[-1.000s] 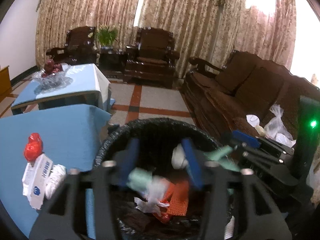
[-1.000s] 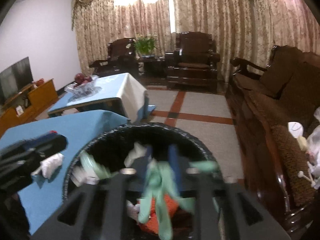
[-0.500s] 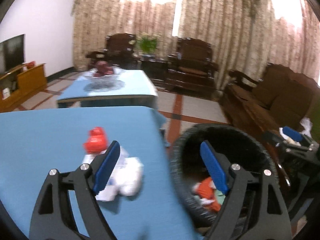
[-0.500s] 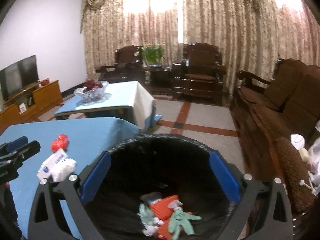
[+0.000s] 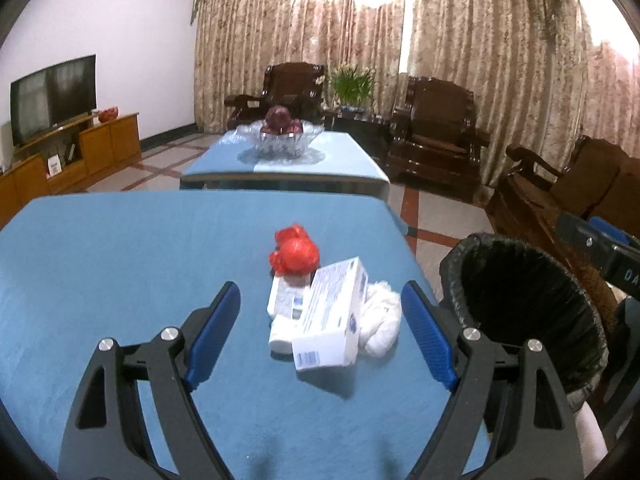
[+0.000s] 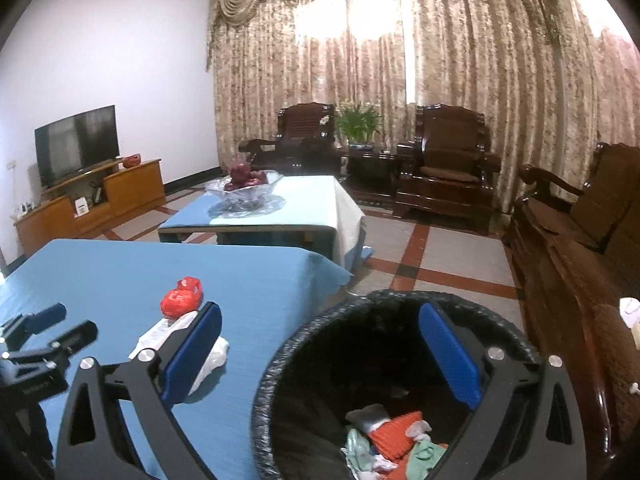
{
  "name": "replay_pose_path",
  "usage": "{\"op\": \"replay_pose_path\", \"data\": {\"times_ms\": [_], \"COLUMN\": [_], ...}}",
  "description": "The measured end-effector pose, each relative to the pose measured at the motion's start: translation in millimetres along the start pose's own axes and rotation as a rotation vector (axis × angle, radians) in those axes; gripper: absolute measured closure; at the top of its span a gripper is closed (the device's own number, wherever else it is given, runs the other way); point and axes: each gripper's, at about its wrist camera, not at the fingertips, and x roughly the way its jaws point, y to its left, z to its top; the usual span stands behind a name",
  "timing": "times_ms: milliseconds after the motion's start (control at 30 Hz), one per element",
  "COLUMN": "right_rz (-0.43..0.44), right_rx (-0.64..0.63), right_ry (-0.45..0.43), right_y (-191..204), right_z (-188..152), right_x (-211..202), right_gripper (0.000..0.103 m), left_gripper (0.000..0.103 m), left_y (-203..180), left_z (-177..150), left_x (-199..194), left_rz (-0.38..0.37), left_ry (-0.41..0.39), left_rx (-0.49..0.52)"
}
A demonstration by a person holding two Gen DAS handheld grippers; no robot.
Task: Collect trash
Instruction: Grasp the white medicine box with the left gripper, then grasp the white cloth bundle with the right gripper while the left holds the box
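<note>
Over the blue table, the left gripper is hovering spread wide and empty before the white box, crumpled tissue and red wrapper, while the right gripper is hanging equally wide and empty above the black bin holding discarded scraps.

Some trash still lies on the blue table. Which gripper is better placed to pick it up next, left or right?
Left. The left gripper is open and frames the white box and crumpled tissue. The right gripper is open over the trash bin, beside the pile.
</note>
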Motion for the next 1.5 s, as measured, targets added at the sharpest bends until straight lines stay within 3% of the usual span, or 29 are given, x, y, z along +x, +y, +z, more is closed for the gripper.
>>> {"op": "replay_pose_path", "data": {"times_ms": [367, 500, 800, 1000, 1167, 1500], "right_rz": [-0.001, 0.0, 0.003, 0.005, 0.001, 0.033], "right_rx": [-0.047, -0.065, -0.046, -0.047, -0.042, -0.044], "right_ry": [0.033, 0.035, 0.071, 0.082, 0.086, 0.08], "right_y": [19, 19, 14, 13, 12, 19], "right_z": [-12, -15, -21, -25, -25, -21], "right_x": [19, 23, 33, 36, 37, 39], "right_gripper": [0.006, 0.006, 0.006, 0.006, 0.006, 0.006], "left_gripper": [0.029, 0.035, 0.036, 0.037, 0.052, 0.056], "left_y": [9, 9, 7, 0, -3, -1], "left_z": [-23, -29, -33, -26, -26, -21], "left_x": [46, 61, 87, 96, 100, 67], "left_rz": [0.02, 0.011, -0.024, -0.052, -0.061, -0.043], "left_ry": [0.1, 0.142, 0.201, 0.203, 0.207, 0.136], "left_rx": [-0.031, -0.051, -0.092, -0.089, -0.085, -0.073]}}
